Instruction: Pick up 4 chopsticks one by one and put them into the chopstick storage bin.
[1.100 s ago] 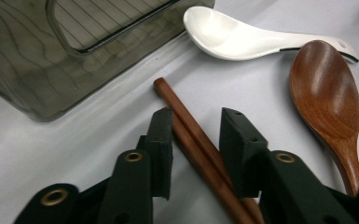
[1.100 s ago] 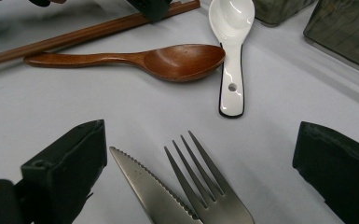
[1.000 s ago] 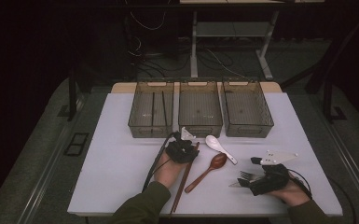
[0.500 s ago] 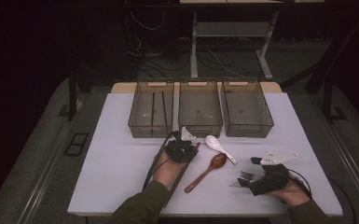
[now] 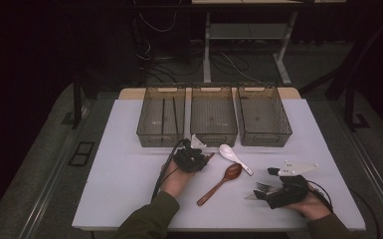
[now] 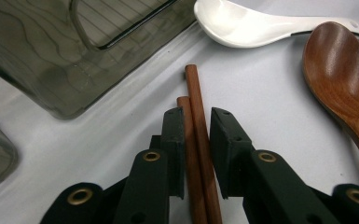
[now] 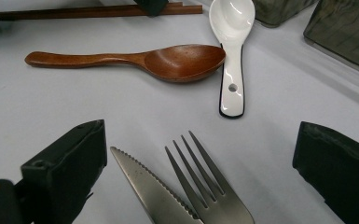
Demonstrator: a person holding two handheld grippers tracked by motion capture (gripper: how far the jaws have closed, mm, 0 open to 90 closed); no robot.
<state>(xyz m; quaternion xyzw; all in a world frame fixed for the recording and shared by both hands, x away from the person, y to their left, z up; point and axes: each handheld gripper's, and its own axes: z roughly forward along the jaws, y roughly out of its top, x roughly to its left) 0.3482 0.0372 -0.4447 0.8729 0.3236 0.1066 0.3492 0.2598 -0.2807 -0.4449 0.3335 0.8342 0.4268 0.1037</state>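
Left gripper view: the left gripper (image 6: 196,126), whose jaws have just been closing, pinches the chopsticks (image 6: 196,112) lying on the table; right gripper (image 7: 198,172) gapes around knife (image 7: 144,184) and fork (image 7: 210,186); all three bins (image 5: 214,117) lack cutlery.

The person's left forearm, in an olive sleeve, comes in from the near edge of the counter and angles forward, the bare left hand (image 5: 173,180) wrapped round the back of the left gripper (image 5: 199,158). That gripper points away from the person, low over the counter, its cable trailing back beside the wrist. Its jaws have just been closing and now stand narrow, with two brown sticks between the pads. The right hand (image 5: 312,205) lies near the counter's right corner, holding the right gripper (image 5: 259,191) pointed leftward, jaws spread wide.
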